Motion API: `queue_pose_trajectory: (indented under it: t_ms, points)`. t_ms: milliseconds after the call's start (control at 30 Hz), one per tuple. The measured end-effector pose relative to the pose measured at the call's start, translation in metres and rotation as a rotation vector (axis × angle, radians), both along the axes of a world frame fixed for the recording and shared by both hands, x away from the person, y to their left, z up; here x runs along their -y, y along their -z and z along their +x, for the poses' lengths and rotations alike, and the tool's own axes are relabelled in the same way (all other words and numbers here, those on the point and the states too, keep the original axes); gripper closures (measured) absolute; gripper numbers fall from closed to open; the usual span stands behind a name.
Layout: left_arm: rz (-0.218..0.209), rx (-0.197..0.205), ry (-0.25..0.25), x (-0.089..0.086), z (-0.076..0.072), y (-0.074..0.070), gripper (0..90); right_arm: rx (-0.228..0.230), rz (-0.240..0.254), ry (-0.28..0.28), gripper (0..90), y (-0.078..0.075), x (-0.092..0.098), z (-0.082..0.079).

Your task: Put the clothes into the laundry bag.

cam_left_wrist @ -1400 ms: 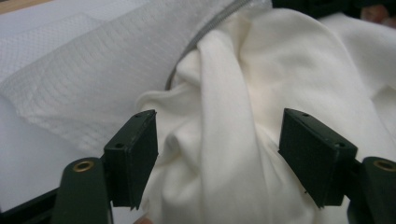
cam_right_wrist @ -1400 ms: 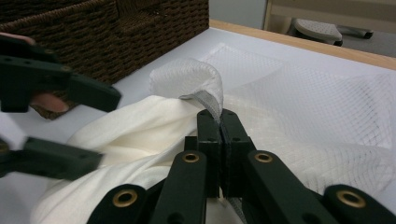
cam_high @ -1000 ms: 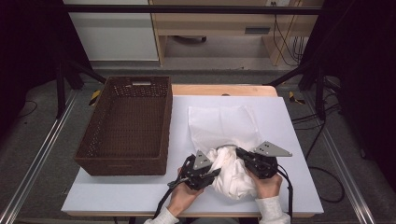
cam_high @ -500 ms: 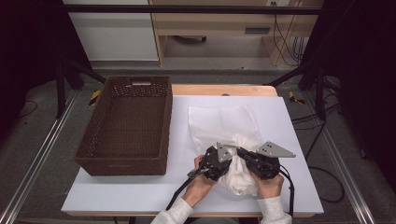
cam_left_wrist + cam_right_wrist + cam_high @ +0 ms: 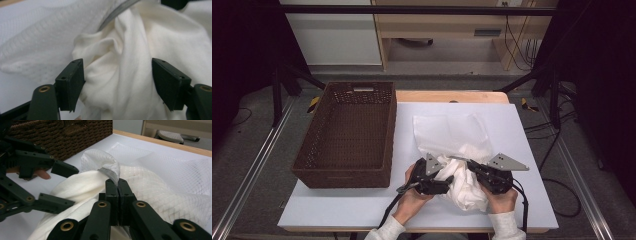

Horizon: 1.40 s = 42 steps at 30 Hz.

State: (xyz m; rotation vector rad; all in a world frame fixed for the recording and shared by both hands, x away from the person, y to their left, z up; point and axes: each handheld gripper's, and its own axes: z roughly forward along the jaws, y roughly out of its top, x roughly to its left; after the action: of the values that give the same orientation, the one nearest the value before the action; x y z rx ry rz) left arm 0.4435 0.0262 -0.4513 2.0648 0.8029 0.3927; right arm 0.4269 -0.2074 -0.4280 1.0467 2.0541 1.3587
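A white cloth lies bunched at the mouth of a white mesh bag on the table's near side. My left gripper is at the bundle's left. In the left gripper view its jaws have just been opening and stand wide, with the cloth between the pads but not pinched. My right gripper is at the bundle's right. It is shut on the mesh bag's grey-hemmed rim and holds it up over the cloth. The left gripper shows there, open.
A brown wicker basket with nothing in it stands on the left of the white table, close to the left hand. The mesh bag spreads flat toward the table's far side. Cables trail from both grippers over the near edge.
The left gripper has shifted right, from beside the bundle into the cloth, and its jaws stand wider. The right gripper has kept still, holding the bag's rim.
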Motion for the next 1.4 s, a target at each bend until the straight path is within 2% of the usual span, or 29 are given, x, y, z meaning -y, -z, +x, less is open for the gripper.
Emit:
queue_pose_trajectory:
  t_ms: [67, 100, 133, 167, 267, 300, 367, 433, 500, 633, 767, 800, 833, 867, 900, 967, 1000, 1067, 1100, 1133, 1167, 1200, 1233, 1300, 1333, 1367, 1400]
  points:
    - [-0.02, -0.027, 0.009, -0.001, 0.001, 0.006, 28.6, -0.002, -0.007, 0.005, 89.0, 0.002, -0.003, 0.001]
    - [-0.034, -0.043, 0.023, -0.001, 0.002, 0.007, 33.1, -0.003, -0.01, 0.005, 89.0, 0.002, -0.003, 0.002]
    - [-0.052, -0.064, 0.055, -0.001, 0.003, 0.007, 42.7, -0.004, -0.011, 0.006, 89.0, 0.003, -0.004, 0.002]
    - [-0.077, -0.09, 0.076, 0.0, 0.003, 0.008, 58.0, -0.005, -0.01, 0.009, 88.9, 0.004, -0.005, 0.003]
    - [-0.042, -0.044, 0.066, 0.009, -0.003, 0.005, 73.0, -0.007, -0.002, 0.012, 89.0, 0.005, -0.005, 0.004]
    - [-0.034, -0.031, 0.067, 0.01, -0.005, 0.003, 74.5, -0.006, -0.001, 0.01, 89.0, 0.005, -0.005, 0.005]
    - [-0.054, -0.007, 0.084, 0.012, -0.01, -0.004, 75.6, -0.007, 0.008, 0.006, 89.0, 0.005, -0.004, 0.005]
    - [-0.067, 0.017, 0.101, 0.015, -0.015, -0.011, 75.8, -0.007, 0.012, 0.007, 89.0, 0.006, -0.003, 0.005]
    - [-0.057, 0.023, 0.108, 0.021, -0.014, -0.013, 75.8, 0.001, 0.018, 0.009, 89.0, 0.006, -0.002, 0.005]
    - [-0.03, 0.021, 0.089, 0.034, -0.004, -0.008, 75.5, 0.014, 0.044, 0.011, 89.0, 0.003, 0.002, 0.004]
    - [-0.003, -0.023, 0.054, 0.039, 0.014, 0.002, 75.3, 0.025, 0.047, -0.004, 89.0, -0.001, 0.002, 0.0]
    - [-0.003, -0.023, 0.054, 0.039, 0.014, 0.002, 75.2, 0.025, 0.047, -0.004, 89.0, -0.001, 0.002, 0.0]
    - [0.002, -0.048, 0.054, 0.039, 0.018, 0.001, 75.0, 0.025, 0.044, -0.009, 89.0, -0.002, 0.002, -0.002]
    - [0.002, -0.048, 0.054, 0.039, 0.018, 0.001, 74.5, 0.024, 0.041, -0.009, 89.0, -0.002, 0.003, -0.003]
    - [0.024, -0.018, 0.06, 0.038, 0.013, -0.001, 73.1, 0.019, 0.043, -0.007, 89.0, -0.002, 0.003, -0.003]
    - [0.028, -0.009, 0.061, 0.035, 0.011, -0.003, 70.0, 0.022, 0.043, -0.005, 89.0, -0.001, 0.004, -0.002]
    - [0.037, 0.009, 0.057, 0.032, 0.009, -0.006, 62.6, 0.017, 0.043, 0.001, 89.0, -0.001, 0.005, -0.002]
    - [0.047, 0.058, 0.033, 0.024, 0.011, -0.012, 37.7, 0.013, 0.043, 0.007, 89.0, 0.0, 0.006, -0.001]
    - [0.046, 0.059, 0.02, 0.02, 0.015, -0.014, 30.3, 0.011, 0.043, 0.007, 89.0, 0.0, 0.006, 0.0]
    - [0.042, 0.038, 0.015, 0.017, 0.022, -0.013, 24.5, 0.011, 0.04, 0.008, 89.0, 0.0, 0.005, 0.0]
    - [0.036, -0.038, 0.024, 0.016, 0.036, -0.007, 13.3, 0.011, 0.035, 0.007, 89.0, 0.0, 0.004, 0.001]
    - [0.036, -0.038, 0.024, 0.016, 0.036, -0.007, 9.6, 0.011, 0.035, 0.007, 89.0, 0.0, 0.004, 0.001]
    - [0.034, -0.068, 0.038, 0.016, 0.042, -0.002, 6.9, 0.011, 0.031, 0.008, 89.0, 0.0, 0.003, 0.002]
    - [-0.015, -0.116, 0.086, 0.018, 0.049, 0.006, 7.8, 0.012, 0.031, 0.008, 89.0, 0.0, 0.003, 0.003]
    - [-0.045, -0.124, 0.119, 0.018, 0.049, 0.007, 12.8, 0.009, 0.026, 0.012, 89.0, 0.001, 0.003, 0.003]
    - [-0.054, -0.109, 0.139, 0.018, 0.047, 0.007, 23.5, 0.005, 0.026, 0.017, 89.0, 0.001, 0.003, 0.003]
    - [-0.049, -0.089, 0.152, 0.018, 0.044, 0.005, 45.0, 0.002, 0.038, 0.018, 89.1, 0.003, 0.005, 0.005]
